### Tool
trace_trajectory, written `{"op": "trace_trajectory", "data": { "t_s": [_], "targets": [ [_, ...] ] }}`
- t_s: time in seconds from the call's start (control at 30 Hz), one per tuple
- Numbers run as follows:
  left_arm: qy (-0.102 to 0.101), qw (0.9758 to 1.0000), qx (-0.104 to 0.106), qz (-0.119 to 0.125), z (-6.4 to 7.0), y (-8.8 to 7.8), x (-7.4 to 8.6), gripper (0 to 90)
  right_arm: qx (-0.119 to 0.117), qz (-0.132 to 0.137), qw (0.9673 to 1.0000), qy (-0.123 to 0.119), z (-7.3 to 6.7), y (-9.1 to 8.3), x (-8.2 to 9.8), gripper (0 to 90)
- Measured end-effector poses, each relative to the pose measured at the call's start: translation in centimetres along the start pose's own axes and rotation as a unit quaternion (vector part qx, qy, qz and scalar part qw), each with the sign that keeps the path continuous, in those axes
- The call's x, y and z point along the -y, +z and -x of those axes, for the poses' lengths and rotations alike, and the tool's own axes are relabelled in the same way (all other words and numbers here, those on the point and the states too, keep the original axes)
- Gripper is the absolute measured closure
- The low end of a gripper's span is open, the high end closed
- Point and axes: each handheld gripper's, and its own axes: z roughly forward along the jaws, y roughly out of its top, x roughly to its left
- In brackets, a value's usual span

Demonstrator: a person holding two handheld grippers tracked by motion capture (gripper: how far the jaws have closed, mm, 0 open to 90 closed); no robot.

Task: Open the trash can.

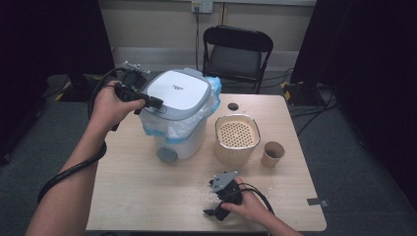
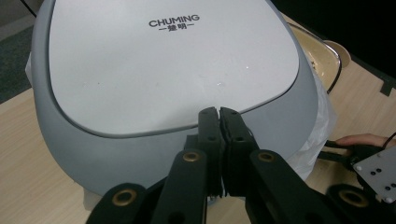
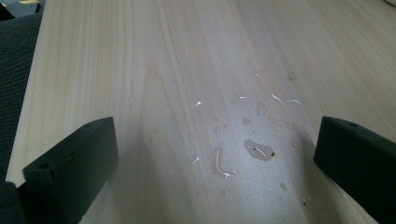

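Observation:
A white bin with a grey-rimmed lid (image 1: 179, 90) stands at the table's back left, lined with a clear and blue plastic bag (image 1: 172, 129). The lid (image 2: 173, 60) reads CHUMING. My left gripper (image 1: 158, 103) is shut, with nothing seen between the jaws. Its tips (image 2: 218, 112) rest at the lid's near edge, on the seam between the white panel and the grey rim. My right gripper (image 1: 216, 199) lies low near the table's front edge. In its own view the right gripper (image 3: 217, 130) stands wide open over bare wood with small wet spots (image 3: 259, 150).
A beige pot with a perforated insert (image 1: 237, 137) stands right of the bin, with a brown paper cup (image 1: 272, 154) beside it. A black folding chair (image 1: 237, 54) is behind the table (image 1: 147, 196). Cables trail from both grippers.

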Motion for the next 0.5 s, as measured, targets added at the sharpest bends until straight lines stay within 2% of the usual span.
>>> {"op": "trace_trajectory", "data": {
  "t_s": [0.1, 0.3, 0.5],
  "targets": [
    [0.003, 0.9999, -0.009, -0.008, 0.25, 0.05, -0.18, 88.5, 0.0, 0.0, 1.0, 0.0, 0.0, 0.0, 0.0, 0.0],
    [0.006, 0.9998, -0.012, -0.011, 0.35, 0.05, -0.23, 88.9, 0.0, 0.0, 1.0, 0.0, 0.0, 0.0, 0.0, 0.0],
    [0.005, 1.0, -0.006, -0.003, 0.24, 0.06, 0.02, 89.9, 0.0, 0.0, 1.0, 0.0, 0.0, 0.0, 0.0, 0.0]
  ]
}}
